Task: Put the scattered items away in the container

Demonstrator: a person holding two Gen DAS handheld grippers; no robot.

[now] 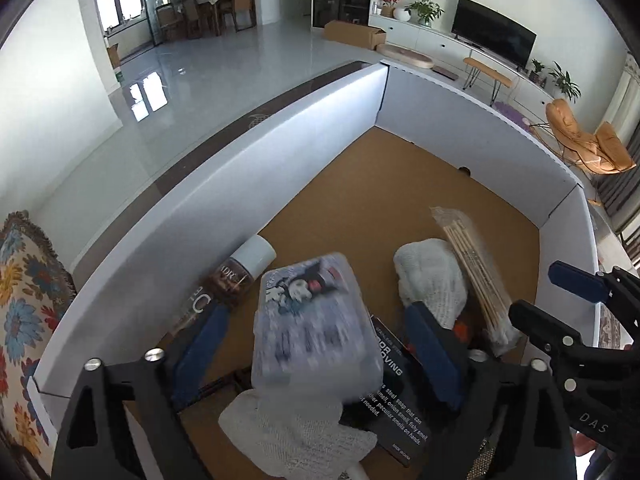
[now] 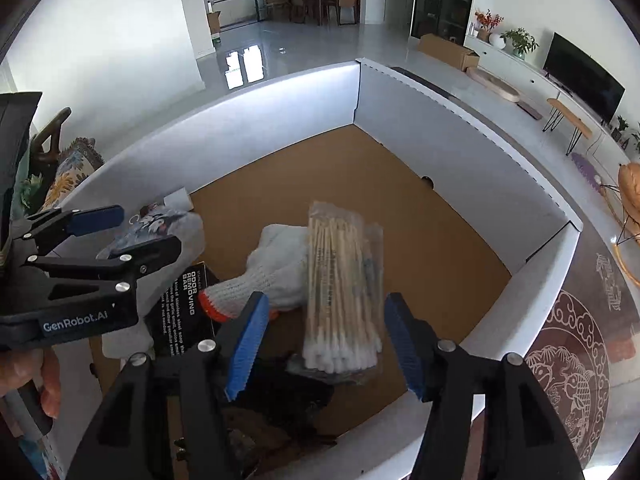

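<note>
A white-walled cardboard box (image 1: pixel 280 168) (image 2: pixel 280 120) with a brown floor holds the items. My left gripper (image 1: pixel 316 344) stands open above it. A blurred cartoon-print tissue pack (image 1: pixel 312 320) (image 2: pixel 160 220) lies between its blue pads, untouched by either. A white-capped brown bottle (image 1: pixel 236 276) lies along the left wall. My right gripper (image 2: pixel 326 340) is open around a clear pack of cotton swabs (image 2: pixel 340 280) (image 1: pixel 476 272), and its pads stand off the pack. The swabs rest partly on a white knit glove (image 2: pixel 276 268) (image 1: pixel 432 276). A black odor-bar card (image 2: pixel 184 304) (image 1: pixel 400 400) lies beside it.
A second white glove (image 1: pixel 296 428) lies near the box's front. A dark crumpled item (image 2: pixel 280 400) sits under the right gripper. A floral cushion (image 1: pixel 24 300) lies left of the box and a patterned rug (image 2: pixel 580 344) to its right. A hand (image 2: pixel 44 380) holds the left gripper (image 2: pixel 132 236).
</note>
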